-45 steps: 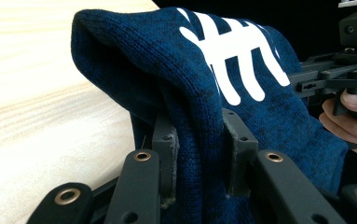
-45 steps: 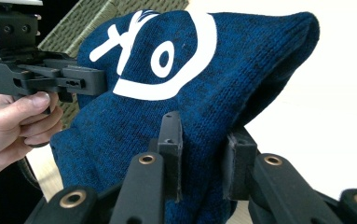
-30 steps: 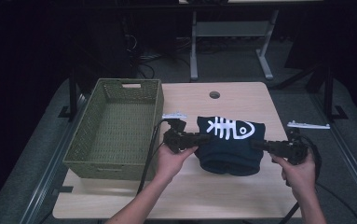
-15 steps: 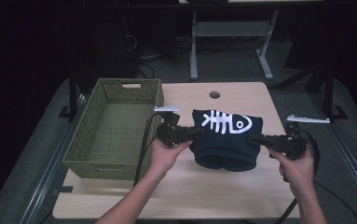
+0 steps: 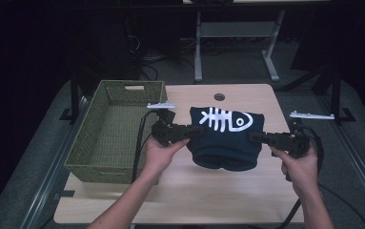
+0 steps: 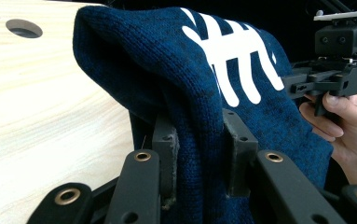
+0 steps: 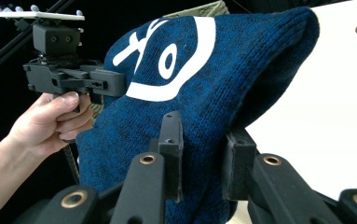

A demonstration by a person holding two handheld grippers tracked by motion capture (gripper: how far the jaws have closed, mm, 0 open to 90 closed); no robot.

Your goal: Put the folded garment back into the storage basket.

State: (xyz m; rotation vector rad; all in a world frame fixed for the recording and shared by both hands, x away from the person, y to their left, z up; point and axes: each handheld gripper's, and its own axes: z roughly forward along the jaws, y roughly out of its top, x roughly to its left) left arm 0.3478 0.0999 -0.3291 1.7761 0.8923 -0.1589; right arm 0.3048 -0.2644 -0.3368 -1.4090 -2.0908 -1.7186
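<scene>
A: What is sitting around the work?

B: A green woven basket (image 5: 113, 129) is standing on the left part of the wooden table (image 5: 189, 191), just beside the left hand (image 5: 158, 153). A round hole (image 5: 219, 97) is showing in the tabletop beyond the garment. Nothing is lying between the garment and the basket except the left gripper (image 5: 194, 130) itself.

A: And the garment?

B: The folded navy sweater (image 5: 225, 138) with the white fish-bone print is hanging over the middle of the table, held up by both sides. Whether its lower fold is touching the wood, I cannot tell.

A: How are the jaws standing?

B: The left gripper's jaws are pinching a thick fold of knit in the left gripper view, with the sweater (image 6: 204, 93) bunched between the pads. The right gripper (image 7: 199, 158) is doing the same in its own view, closed on the opposite edge.

A: What is each view adding?

B: The high view is showing the basket and the right hand (image 5: 301, 168). The gripper views are showing the squeezed knit up close, and each is catching the other gripper farther off.
</scene>
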